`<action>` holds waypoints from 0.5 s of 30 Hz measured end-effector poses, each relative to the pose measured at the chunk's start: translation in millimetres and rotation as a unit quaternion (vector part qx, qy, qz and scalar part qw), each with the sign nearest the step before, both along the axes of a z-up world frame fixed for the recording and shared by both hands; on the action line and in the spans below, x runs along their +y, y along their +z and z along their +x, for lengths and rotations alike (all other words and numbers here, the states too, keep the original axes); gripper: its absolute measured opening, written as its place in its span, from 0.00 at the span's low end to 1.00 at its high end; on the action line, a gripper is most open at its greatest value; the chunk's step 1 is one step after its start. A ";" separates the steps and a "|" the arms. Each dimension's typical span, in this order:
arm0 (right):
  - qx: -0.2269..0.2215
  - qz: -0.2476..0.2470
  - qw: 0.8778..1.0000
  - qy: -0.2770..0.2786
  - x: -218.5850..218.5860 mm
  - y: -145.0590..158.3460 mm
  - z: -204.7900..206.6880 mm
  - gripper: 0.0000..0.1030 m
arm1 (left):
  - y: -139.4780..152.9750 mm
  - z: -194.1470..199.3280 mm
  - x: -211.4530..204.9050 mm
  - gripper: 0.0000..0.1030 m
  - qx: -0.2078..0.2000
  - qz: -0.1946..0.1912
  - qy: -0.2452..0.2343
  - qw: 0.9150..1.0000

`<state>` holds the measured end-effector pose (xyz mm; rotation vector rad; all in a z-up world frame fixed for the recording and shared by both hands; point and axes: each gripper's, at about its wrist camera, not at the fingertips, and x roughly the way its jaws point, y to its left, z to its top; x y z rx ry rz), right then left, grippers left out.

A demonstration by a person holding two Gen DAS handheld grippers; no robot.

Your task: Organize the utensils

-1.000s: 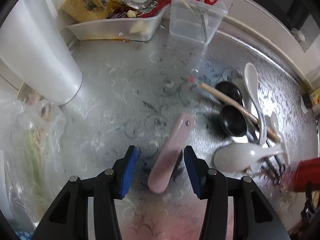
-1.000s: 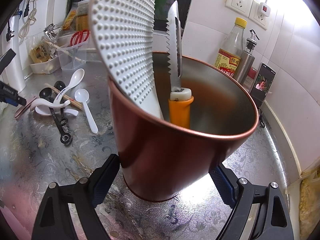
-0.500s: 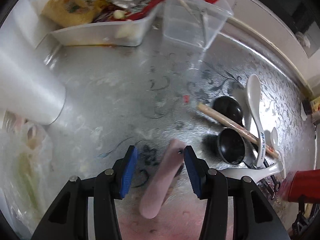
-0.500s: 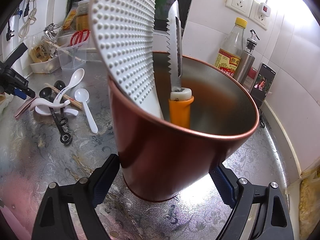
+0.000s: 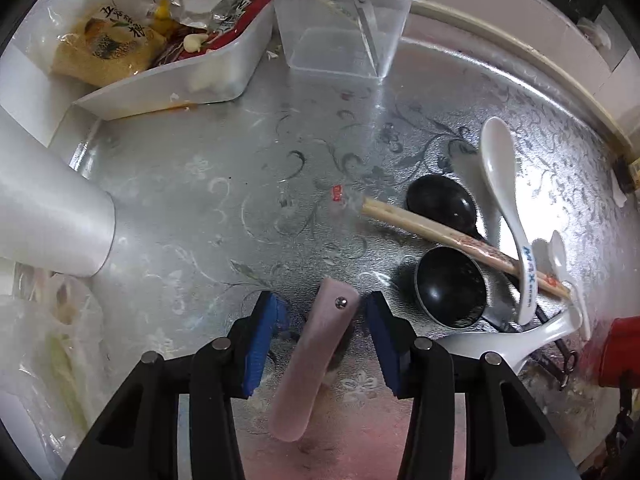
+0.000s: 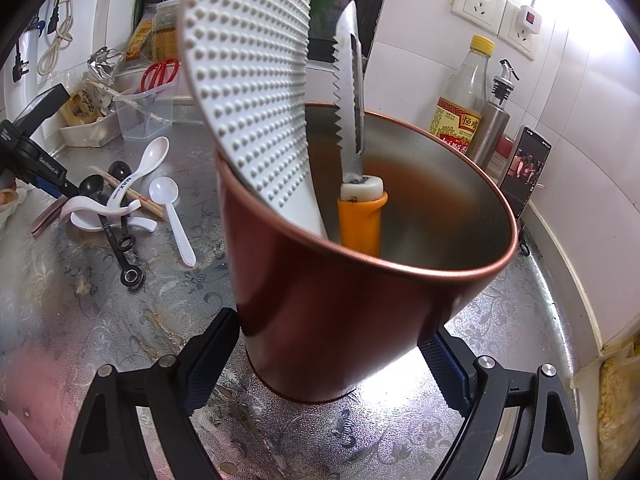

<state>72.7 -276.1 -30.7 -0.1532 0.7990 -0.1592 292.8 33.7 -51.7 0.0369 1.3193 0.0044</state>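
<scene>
Left tongs (image 5: pixel 322 332) shifted toward spoons, steeply down, gaping astride pink handle (image 5: pixel 316 356); right tongs (image 6: pixel 328 364) clamp red cup (image 6: pixel 340 312).

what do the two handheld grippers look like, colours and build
Both share one design. The left gripper has two angular black plastic fingers with triangular cut-outs and round silver pivot pins, tipped with flat blue pads. The right gripper matches: black fingers, silver pins, textured dark blue pads. Seen from the right wrist view, the left gripper's black body carries small white lettering, too small to read. No cables or sleeves show.
</scene>
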 end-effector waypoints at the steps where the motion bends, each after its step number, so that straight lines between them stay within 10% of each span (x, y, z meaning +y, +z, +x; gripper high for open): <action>1: 0.000 0.000 1.000 0.000 -0.1 0.1 0.0 0.88 | -2.1 -2.4 0.9 0.46 -0.002 0.001 0.005 1.000; 15: 0.000 0.000 1.000 0.000 -0.2 -0.2 0.0 0.88 | 3.6 -13.8 20.7 0.22 -0.030 -0.021 0.030 0.999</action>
